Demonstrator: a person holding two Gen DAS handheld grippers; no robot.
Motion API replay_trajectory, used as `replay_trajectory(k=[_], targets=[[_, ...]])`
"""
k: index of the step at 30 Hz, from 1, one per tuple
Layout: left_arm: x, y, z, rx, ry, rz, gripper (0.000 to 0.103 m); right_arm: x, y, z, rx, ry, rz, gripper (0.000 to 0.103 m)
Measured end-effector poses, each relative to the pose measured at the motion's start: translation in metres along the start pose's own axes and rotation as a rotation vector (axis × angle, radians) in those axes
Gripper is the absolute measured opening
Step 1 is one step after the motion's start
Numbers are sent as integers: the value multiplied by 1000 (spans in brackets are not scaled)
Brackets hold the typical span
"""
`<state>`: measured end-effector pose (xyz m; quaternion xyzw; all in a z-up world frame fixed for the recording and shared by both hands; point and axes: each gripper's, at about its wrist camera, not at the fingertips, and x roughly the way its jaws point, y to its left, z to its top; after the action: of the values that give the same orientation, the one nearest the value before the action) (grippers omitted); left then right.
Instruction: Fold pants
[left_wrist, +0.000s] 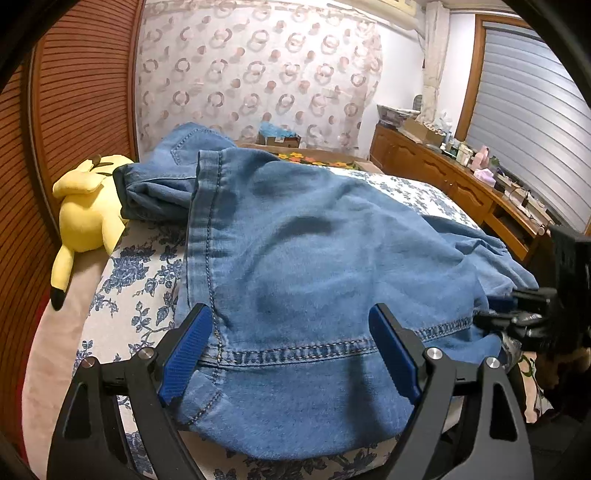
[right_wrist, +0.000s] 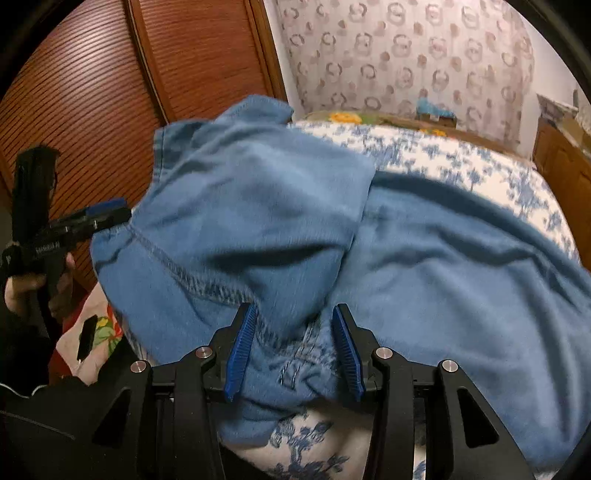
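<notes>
jeans (left_wrist: 314, 251) heaped on the flowered bed sheet (left_wrist: 122, 280), one layer doubled over the rest. left gripper (left_wrist: 291, 347) spread wide over the stitched hem, gripping nothing. right gripper (right_wrist: 293, 347) part open, denim bunched between its pads, not pinched. yellow plush toy (left_wrist: 86, 206) beside the jeans.

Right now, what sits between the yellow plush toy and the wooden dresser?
In the left wrist view, the blue jeans lie spread over the floral bedspread, filling the stretch between the plush toy and the dresser.
</notes>
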<state>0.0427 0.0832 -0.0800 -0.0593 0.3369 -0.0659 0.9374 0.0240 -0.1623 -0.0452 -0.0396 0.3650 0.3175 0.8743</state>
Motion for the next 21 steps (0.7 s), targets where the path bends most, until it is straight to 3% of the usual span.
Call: replay_trajectory(k=[11,19,21], targets=[[10,-19,1,30,27,-8,87,0,-1,-8,26,-36,-7,43],[17,-44,6,72,36,-25,87,-31,-18,-19,65,-78,-9,43],[18,-52,9,91,34,-33,87,-40,-25,-23,75,-92,-57,43]])
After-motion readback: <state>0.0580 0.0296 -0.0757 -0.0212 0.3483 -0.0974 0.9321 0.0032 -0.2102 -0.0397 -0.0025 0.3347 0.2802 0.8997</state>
